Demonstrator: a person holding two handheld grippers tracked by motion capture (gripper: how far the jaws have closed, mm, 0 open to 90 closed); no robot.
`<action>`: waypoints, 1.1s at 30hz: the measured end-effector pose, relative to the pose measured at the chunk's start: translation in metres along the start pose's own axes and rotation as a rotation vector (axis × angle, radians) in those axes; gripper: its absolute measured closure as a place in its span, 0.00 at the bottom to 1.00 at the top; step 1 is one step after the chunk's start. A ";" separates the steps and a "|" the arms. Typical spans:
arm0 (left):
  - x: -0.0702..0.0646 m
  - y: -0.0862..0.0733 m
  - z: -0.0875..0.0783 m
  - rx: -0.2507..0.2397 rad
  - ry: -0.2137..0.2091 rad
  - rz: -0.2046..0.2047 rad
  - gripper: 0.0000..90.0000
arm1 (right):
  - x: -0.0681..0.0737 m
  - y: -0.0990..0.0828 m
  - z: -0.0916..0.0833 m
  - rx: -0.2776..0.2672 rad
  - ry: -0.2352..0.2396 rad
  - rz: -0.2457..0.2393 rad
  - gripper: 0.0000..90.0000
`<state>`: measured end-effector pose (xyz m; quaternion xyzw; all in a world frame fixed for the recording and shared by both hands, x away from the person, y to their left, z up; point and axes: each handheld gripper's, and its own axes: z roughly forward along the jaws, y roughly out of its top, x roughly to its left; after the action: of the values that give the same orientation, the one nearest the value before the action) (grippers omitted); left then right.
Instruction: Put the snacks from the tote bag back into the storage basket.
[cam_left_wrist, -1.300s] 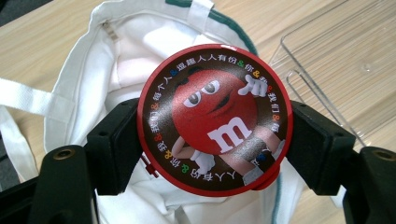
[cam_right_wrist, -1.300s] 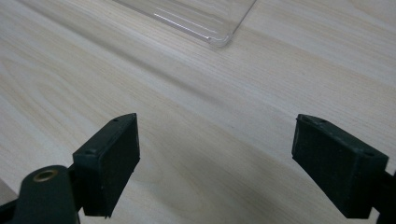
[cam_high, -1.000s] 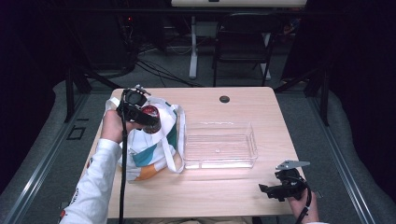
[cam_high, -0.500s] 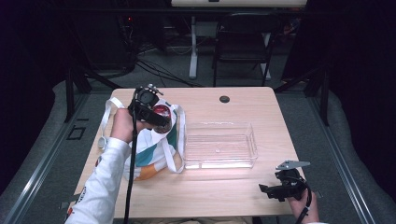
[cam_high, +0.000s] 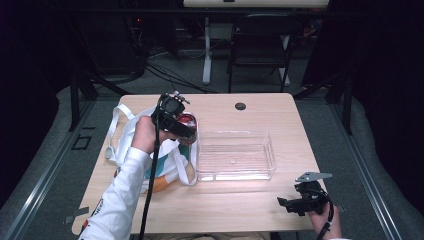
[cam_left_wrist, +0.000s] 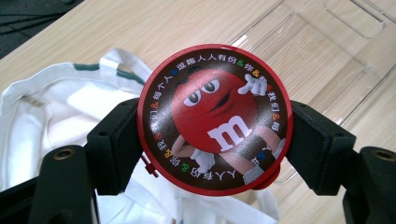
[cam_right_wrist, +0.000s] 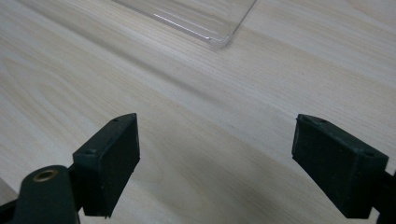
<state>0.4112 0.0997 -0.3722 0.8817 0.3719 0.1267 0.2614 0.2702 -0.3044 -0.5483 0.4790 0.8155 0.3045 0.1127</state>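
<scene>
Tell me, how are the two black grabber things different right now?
The left gripper is squeezed shut on a round red candy tin, while the right gripper stands wide open with nothing between its jaws. The left gripper is held up above the white cloth bag, beside the clear tray; the right gripper sits low at the bare near edge of the table. Both have two black jaws, and a hand holds each.
</scene>
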 end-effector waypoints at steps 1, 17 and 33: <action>-0.002 0.001 0.001 0.000 -0.002 0.002 0.28 | 0.000 0.000 0.000 0.001 0.002 -0.001 0.16; -0.021 0.010 0.013 0.002 -0.044 0.036 0.28 | 0.000 0.000 0.000 0.000 -0.002 0.000 0.16; -0.037 0.014 0.027 0.008 -0.076 0.062 0.28 | 0.000 0.000 -0.001 -0.001 -0.002 0.001 0.16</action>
<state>0.4050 0.0546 -0.3882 0.8979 0.3349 0.0998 0.2678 0.2695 -0.3047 -0.5479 0.4795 0.8150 0.3047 0.1137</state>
